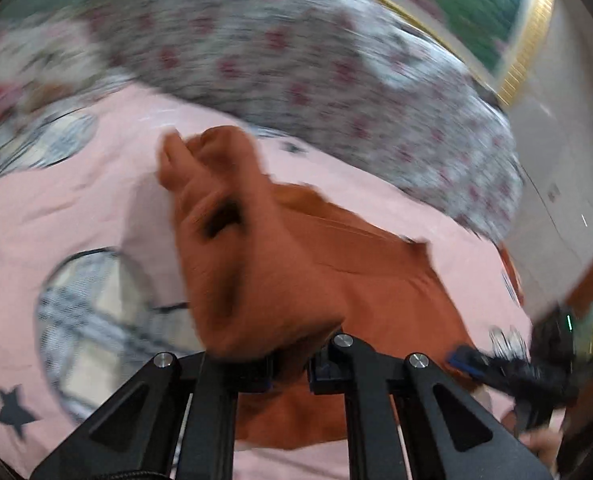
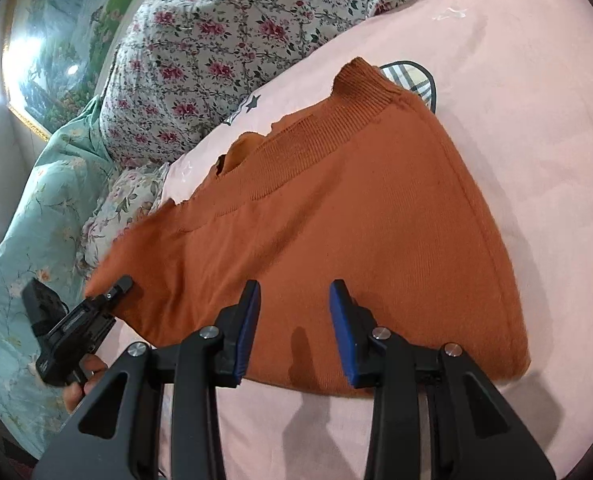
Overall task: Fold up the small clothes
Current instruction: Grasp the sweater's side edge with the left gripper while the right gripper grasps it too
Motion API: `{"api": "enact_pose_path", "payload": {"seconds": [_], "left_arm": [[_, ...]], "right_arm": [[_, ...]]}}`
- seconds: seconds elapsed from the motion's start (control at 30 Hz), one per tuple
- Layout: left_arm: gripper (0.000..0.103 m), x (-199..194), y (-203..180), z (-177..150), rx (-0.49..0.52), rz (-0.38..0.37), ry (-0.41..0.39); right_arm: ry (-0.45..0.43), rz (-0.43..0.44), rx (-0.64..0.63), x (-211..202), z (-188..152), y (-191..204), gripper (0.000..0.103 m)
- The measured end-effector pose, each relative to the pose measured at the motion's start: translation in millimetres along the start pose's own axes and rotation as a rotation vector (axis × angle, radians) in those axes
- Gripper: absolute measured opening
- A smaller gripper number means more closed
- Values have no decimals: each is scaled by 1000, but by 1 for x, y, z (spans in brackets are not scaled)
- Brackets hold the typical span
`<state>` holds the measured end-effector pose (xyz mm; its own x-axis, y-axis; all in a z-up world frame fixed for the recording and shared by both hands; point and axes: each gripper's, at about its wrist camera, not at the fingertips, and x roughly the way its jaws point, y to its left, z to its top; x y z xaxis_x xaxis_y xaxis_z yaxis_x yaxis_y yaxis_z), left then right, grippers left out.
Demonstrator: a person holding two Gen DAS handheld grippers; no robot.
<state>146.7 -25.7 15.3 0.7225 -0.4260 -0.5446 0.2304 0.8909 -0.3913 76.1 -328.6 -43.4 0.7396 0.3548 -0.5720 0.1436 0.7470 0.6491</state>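
Orange sweater half-lifted on the pink bedsheet
Left tongs pinch one bunched corner of it and hold it up; right tongs hang wide open, holding nothing, above its near edge beside the floral quilt

The rust-orange knit garment lay flat mid-frame, ribbed hem toward the upper right, its lower-left corner lifted.
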Motion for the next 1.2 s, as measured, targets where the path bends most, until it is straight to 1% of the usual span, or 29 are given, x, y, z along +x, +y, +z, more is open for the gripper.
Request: {"api": "enact_pose_path", "payload": {"seconds": [0.07, 0.1, 0.17, 0.2, 0.23, 0.27, 0.3, 0.33, 0.4, 0.5, 0.57, 0.67, 0.7, 0.73, 0.77, 0.8, 0.83, 0.9, 1.0, 1.1, 1.13, 1.2], "left_arm": [[9, 16, -33, -11, 92, -26, 29], [8, 21, -41, -16, 117, -29, 41], [8, 40, -62, -32, 185, -37, 85], [8, 47, -68, -38, 208, -33, 105], [8, 53, -72, -45, 230, -25, 123], [8, 60, -76, -52, 255, -13, 137], [8, 62, -78, -56, 266, -8, 140], [8, 63, -78, -59, 273, -9, 143], [8, 62, -74, -59, 257, -27, 147], [8, 59, -65, -56, 228, -54, 148], [7, 57, -62, -57, 222, -61, 148], [7, 57, -60, -56, 217, -68, 147], [7, 59, -59, -55, 213, -69, 148], [7, 59, -58, -54, 209, -69, 149], [7, 58, -56, -53, 202, -72, 150], [7, 58, -55, -51, 196, -77, 151], [7, 58, -55, -49, 189, -87, 151], [7, 52, -59, -43, 180, -127, 144], [7, 45, -79, -36, 203, -205, 135], [8, 46, -112, -35, 239, -279, 144], [8, 49, -118, -36, 240, -297, 151], [8, 59, -138, -42, 242, -357, 182]], "right_arm": [[33, 30, 9, 3, 12, -1, 37], [57, 41, 13, 6, 19, -1, 38], [97, 50, 4, 13, 28, 2, 41], [114, 63, 0, 18, 34, 4, 46], [123, 72, -4, 22, 37, 5, 53], [141, 84, -7, 30, 43, 7, 59], [156, 88, -7, 37, 48, 9, 67], [178, 95, -4, 48, 55, 12, 70], [211, 115, -6, 66, 64, 17, 70], [282, 119, -35, 105, 81, 31, 70], [332, 101, -70, 134, 90, 44, 70], [391, 83, -129, 171, 95, 64, 70], [403, 82, -155, 180, 94, 72, 66], [413, 75, -184, 187, 93, 79, 49], [419, 42, -216, 190, 91, 85, 39], [414, 18, -236, 190, 91, 89, 27], [393, 31, -245, 182, 91, 93, 18], [346, 95, -234, 160, 97, 92, 15], [260, 127, -227, 115, 106, 85, 14], [188, 101, -243, 74, 112, 73, 14], [164, 83, -245, 61, 113, 65, 14], [125, 40, -235, 40, 116, 47, 14]]}}
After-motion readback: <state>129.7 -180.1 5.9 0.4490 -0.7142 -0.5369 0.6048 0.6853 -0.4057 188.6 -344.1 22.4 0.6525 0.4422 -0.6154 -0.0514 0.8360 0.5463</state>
